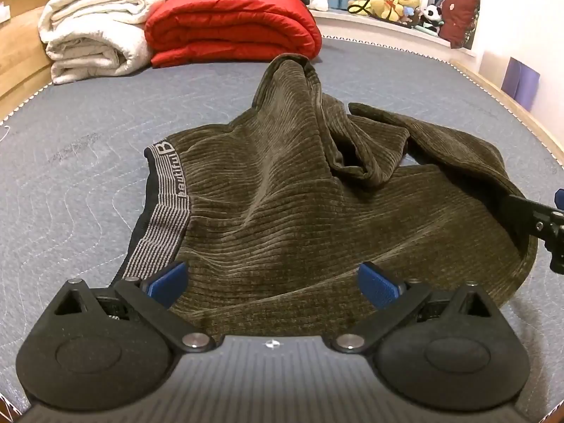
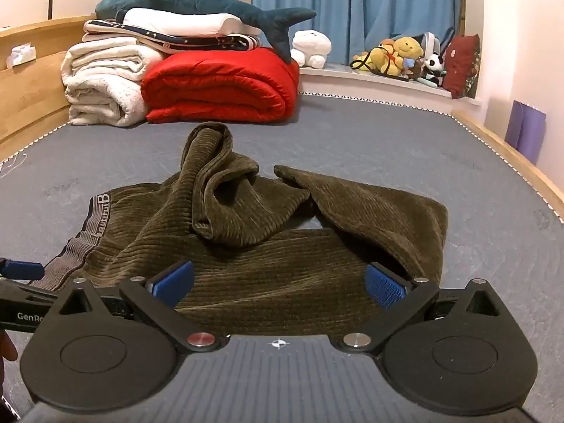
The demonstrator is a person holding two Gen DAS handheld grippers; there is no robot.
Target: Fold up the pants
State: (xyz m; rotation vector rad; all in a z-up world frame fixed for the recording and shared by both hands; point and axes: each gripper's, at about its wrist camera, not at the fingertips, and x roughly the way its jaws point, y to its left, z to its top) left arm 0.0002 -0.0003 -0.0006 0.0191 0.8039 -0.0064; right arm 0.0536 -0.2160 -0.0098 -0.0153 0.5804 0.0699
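Note:
Olive-brown corduroy pants (image 1: 282,204) lie crumpled on the grey quilted mattress (image 1: 77,183). Their striped grey waistband (image 1: 165,208) is at the left and the legs are bunched toward the back and right. My left gripper (image 1: 273,283) is open just above the near edge of the pants, holding nothing. My right gripper (image 2: 278,283) is open over the near edge of the pants (image 2: 268,246), holding nothing. Part of the right gripper shows at the right edge of the left wrist view (image 1: 539,222). The left gripper's blue pad shows at the left edge of the right wrist view (image 2: 21,269).
A folded red duvet (image 2: 218,88), white blankets (image 2: 102,84) and a plush shark (image 2: 197,3) are stacked at the head of the bed. Stuffed toys (image 2: 405,56) sit on a ledge by blue curtains (image 2: 352,7). A wooden bed frame (image 2: 511,155) borders the mattress.

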